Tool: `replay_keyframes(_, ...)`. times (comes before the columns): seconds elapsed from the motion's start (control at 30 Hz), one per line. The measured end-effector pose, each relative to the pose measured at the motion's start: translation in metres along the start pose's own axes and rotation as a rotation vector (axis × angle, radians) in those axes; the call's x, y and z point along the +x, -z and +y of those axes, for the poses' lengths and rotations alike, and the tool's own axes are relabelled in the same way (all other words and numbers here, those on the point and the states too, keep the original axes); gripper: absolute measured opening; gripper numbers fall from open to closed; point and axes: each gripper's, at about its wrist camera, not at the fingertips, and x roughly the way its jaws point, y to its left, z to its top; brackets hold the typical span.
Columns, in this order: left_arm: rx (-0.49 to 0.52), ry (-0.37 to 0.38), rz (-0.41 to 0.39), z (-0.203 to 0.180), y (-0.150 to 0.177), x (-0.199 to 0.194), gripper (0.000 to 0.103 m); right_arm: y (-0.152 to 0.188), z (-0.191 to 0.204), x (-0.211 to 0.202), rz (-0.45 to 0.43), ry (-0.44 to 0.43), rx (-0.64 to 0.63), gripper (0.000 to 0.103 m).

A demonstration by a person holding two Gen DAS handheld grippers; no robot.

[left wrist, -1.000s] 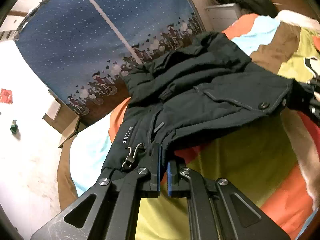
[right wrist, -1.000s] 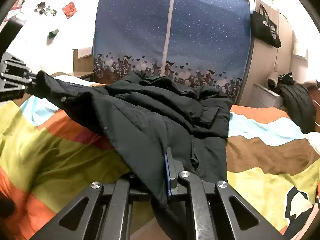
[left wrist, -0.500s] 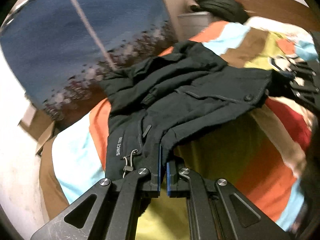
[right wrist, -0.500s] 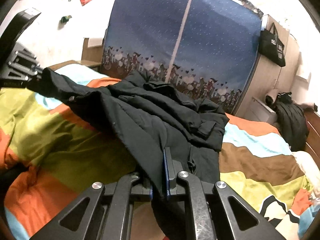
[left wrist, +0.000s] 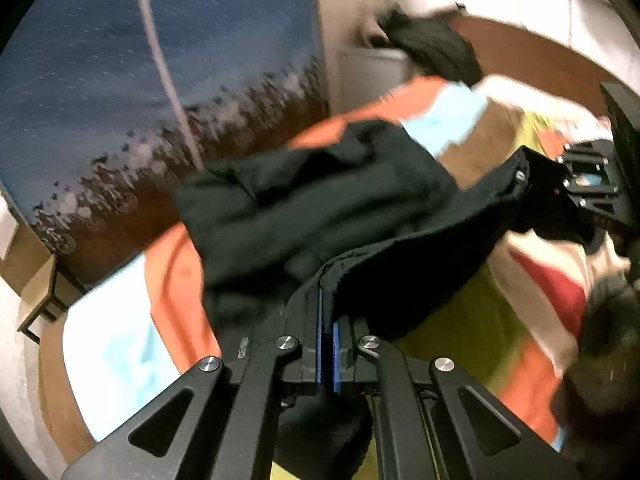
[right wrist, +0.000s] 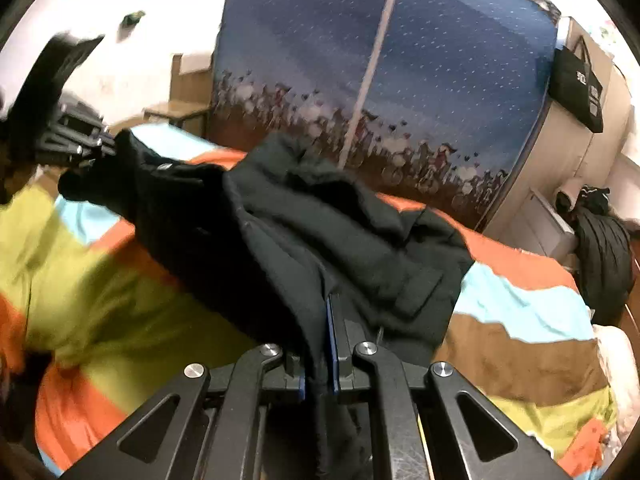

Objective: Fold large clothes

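Striped bedspread point(right wrist: 532, 308) w/ blue wardrobe point(right wrist: 400, 60) behind carries black jacket point(right wrist: 320, 232), hem stretched between left gripper point(left wrist: 327, 320) & right gripper point(right wrist: 326, 328), both angled down, jaws clamped on fabric.

Close wrist views, shared jacket point(left wrist: 320, 208)

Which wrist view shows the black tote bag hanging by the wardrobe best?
Right wrist: the black tote bag hangs sharp and whole at the upper right. The left wrist view is blurred and does not show it.
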Motion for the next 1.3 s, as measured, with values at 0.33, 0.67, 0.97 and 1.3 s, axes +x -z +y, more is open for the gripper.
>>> replay_keyframes(0.33,-0.035,-0.08,-0.119,0.06,-0.077,0.047,0.004,-0.073,-0.056,0.079,-0.067,0.131,-0.036,0.008)
replay_keyframes(0.67,-0.105,-0.122,-0.134,0.102,-0.119,0.105,0.004,-0.111,-0.086,0.15,-0.022,0.244,-0.098,0.008)
replay_keyframes(0.97,-0.157,-0.143,-0.108,0.135,-0.142,0.168,0.004,-0.127,-0.111,0.221,0.047,0.293,-0.103,0.008)
replay_keyframes(1.3,-0.176,-0.132,-0.047,0.149,-0.142,0.22,0.004,-0.118,-0.122,0.272,0.115,0.307,-0.08,0.014)
